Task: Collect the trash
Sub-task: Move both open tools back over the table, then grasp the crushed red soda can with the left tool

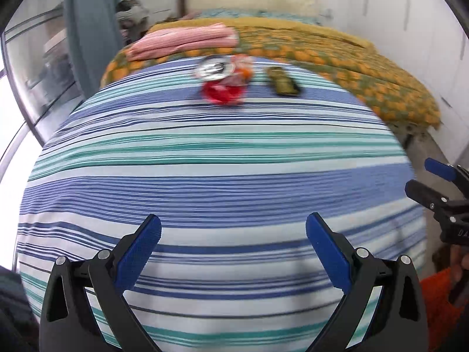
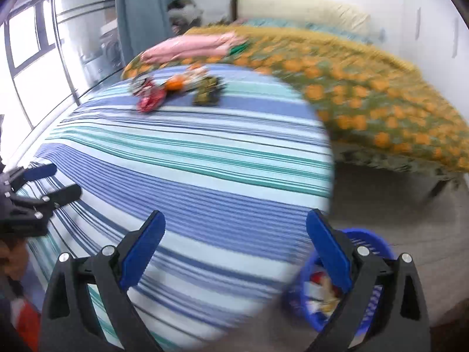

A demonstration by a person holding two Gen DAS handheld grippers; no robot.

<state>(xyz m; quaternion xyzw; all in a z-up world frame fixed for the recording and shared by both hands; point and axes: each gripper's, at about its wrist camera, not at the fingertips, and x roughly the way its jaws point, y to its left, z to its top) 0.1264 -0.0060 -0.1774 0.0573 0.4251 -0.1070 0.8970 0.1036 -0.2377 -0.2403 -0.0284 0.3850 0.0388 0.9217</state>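
Trash lies at the far side of a round table with a striped cloth: a crushed can, a red wrapper, an orange-and-clear wrapper and an olive-green packet. The same pile shows in the right wrist view: the red wrapper, the orange piece, the green packet. My left gripper is open and empty over the near side of the table. My right gripper is open and empty at the table's right edge, above a blue basket on the floor that holds trash.
A bed with an orange-flowered cover and a folded pink cloth stands behind the table. A blue curtain and a window are at the left. Bare floor lies to the right of the table.
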